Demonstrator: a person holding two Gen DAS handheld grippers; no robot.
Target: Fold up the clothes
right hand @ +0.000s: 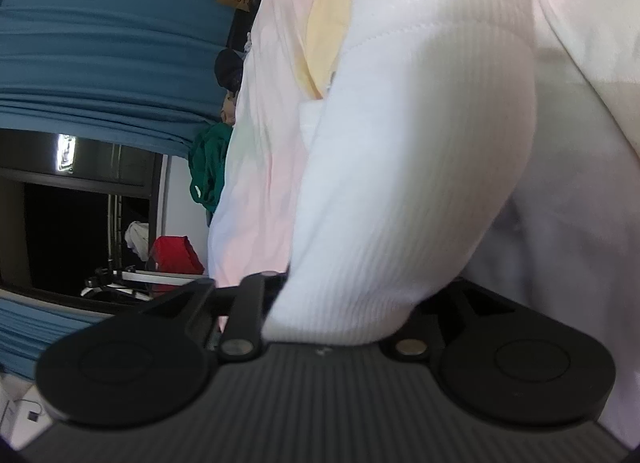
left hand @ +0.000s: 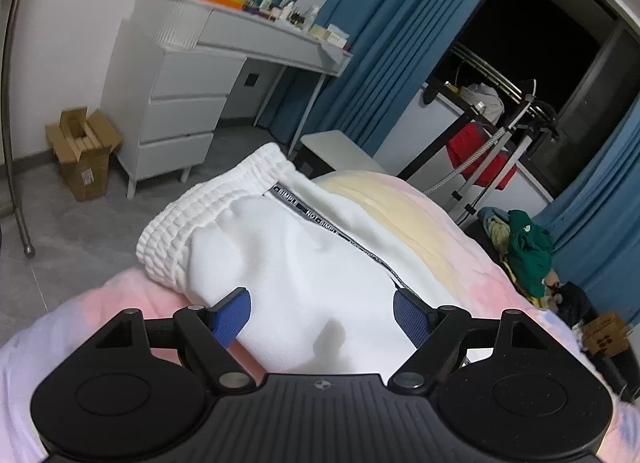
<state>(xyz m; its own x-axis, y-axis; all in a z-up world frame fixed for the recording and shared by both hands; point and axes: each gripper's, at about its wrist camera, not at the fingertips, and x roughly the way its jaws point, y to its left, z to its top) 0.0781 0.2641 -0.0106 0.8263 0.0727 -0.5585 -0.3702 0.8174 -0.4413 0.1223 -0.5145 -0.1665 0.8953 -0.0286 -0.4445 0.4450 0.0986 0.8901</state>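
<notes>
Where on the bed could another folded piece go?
Free: the pastel blanket between the white trousers and the bed's far edge. Crowded: the green clothes heap beyond that edge, and the left gripper over the trousers.

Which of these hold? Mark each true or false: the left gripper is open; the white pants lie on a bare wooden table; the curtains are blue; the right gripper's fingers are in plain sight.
1. The left gripper is open: true, with its blue pads spread over the white pants.
2. Pants on a bare wooden table: false; they lie on a pastel blanket.
3. The curtains are blue: true.
4. The right gripper shows its fingers: false; white fabric covers them.
</notes>
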